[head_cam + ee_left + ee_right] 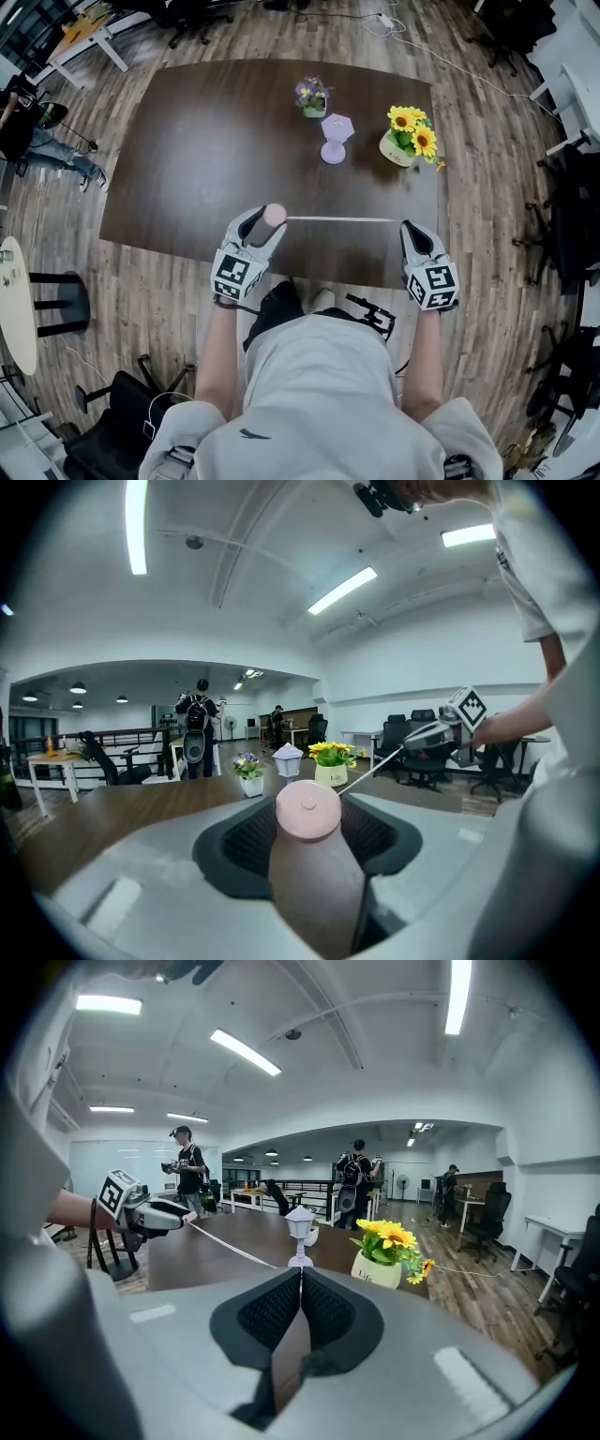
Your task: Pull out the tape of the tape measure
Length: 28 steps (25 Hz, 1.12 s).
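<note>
The tape measure (pixel 274 216), a round pale-pink case, sits between the jaws of the left gripper (pixel 267 221), which are set fairly wide and pressed against the case's sides. This looks like an anchoring hold that keeps the case from following the pull. From the case the tape (pixel 342 219) runs as a thin, straight, pale line across to the right gripper (pixel 411 229). That gripper's jaws are closed almost completely, pinching the tape's free end between the pads. The two grippers are well apart and the tape between them shows no sag, so a good length appears to be out already, and drawing the hands further apart would likely pay out more. The stretched tape hangs over the near part of a dark brown counter (pixel 187 159), just in front of the person. Farther back on the counter, clear of the tape, stand a small pot of purple flowers (pixel 312 97), a lilac lantern ornament (pixel 336 137) and a pot of sunflowers (pixel 409 137). Around the counter is a wood-plank floor (pixel 506 178) in an open office with strip lights, black chairs, desks and a few people standing in the distance.
</note>
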Motion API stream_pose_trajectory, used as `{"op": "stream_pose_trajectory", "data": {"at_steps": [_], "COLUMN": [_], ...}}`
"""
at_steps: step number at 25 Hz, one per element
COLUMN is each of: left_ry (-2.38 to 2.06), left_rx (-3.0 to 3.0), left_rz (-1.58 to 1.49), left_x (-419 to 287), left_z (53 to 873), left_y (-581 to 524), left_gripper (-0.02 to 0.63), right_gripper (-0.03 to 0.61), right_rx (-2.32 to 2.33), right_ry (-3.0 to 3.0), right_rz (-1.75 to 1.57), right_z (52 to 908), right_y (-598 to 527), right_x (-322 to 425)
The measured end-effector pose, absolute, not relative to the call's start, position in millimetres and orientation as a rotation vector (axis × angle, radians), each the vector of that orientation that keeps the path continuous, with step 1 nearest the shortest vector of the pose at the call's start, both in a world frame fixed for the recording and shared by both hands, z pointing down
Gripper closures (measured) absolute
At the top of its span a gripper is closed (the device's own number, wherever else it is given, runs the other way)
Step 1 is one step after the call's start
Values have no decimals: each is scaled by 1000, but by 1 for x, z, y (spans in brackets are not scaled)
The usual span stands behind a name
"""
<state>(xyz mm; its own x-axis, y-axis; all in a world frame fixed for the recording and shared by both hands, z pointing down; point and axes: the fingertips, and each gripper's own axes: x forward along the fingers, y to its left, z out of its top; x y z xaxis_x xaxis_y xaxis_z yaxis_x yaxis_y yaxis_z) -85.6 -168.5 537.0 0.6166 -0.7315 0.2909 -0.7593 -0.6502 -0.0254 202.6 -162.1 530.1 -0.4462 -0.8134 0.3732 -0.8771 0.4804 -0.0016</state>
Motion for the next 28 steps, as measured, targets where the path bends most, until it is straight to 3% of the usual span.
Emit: {"op": "stream_pose_trajectory", "data": {"at_steps": [15,28], "left_ry": [-1254,-1135], "left_rx": [2658,2472], "left_rz": [432,726], "left_x": [-91,-87], "left_z": [565,676], "left_y": [-189,-240], "left_gripper": [385,385], "right_gripper": [575,574], "right_rx": [1401,1265], "right_ry": [-2370,-2196], "right_rz": [322,405], "right_z": [553,652], "right_y": [-170,-210], "right_x": [196,197]}}
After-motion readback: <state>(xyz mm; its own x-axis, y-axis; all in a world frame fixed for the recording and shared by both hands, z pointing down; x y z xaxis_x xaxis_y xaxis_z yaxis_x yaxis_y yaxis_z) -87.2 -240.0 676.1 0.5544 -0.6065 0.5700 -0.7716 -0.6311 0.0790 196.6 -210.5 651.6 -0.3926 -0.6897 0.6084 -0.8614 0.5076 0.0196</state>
